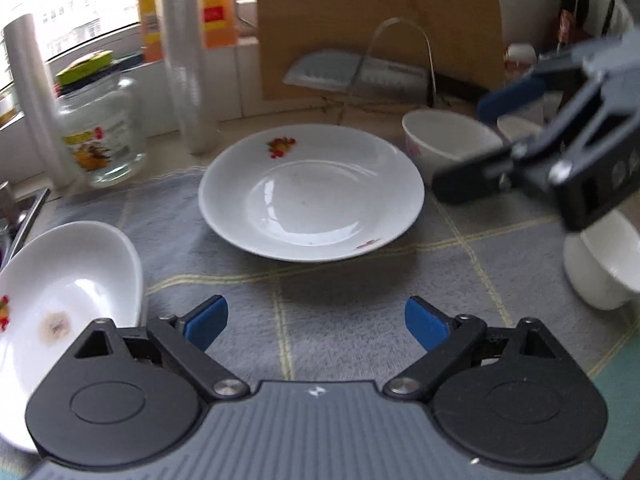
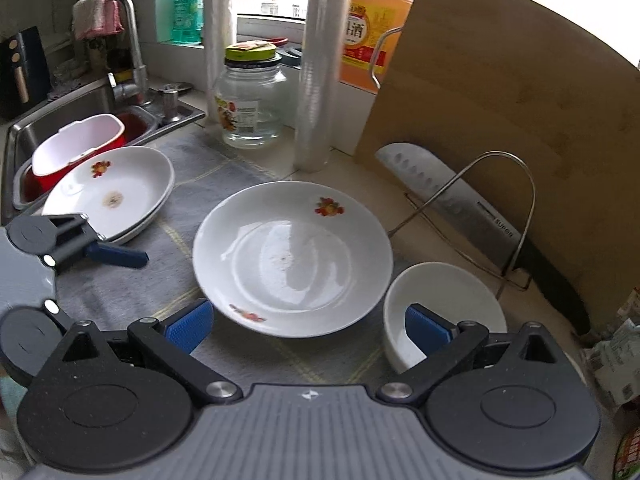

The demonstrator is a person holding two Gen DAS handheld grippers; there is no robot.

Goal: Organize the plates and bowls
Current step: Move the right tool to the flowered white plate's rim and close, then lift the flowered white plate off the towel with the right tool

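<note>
Left wrist: left tool [image 1: 316, 322] wide open, empty

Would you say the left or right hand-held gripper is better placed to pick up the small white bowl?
Right, probably: the right hand-held gripper is open with one finger over the bowl.

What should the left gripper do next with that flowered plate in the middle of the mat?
Probably ease the left gripper forward to the near rim of the flowered plate: its jaws stand open and empty, short of the plate, which lies alone on the grey mat.
</note>
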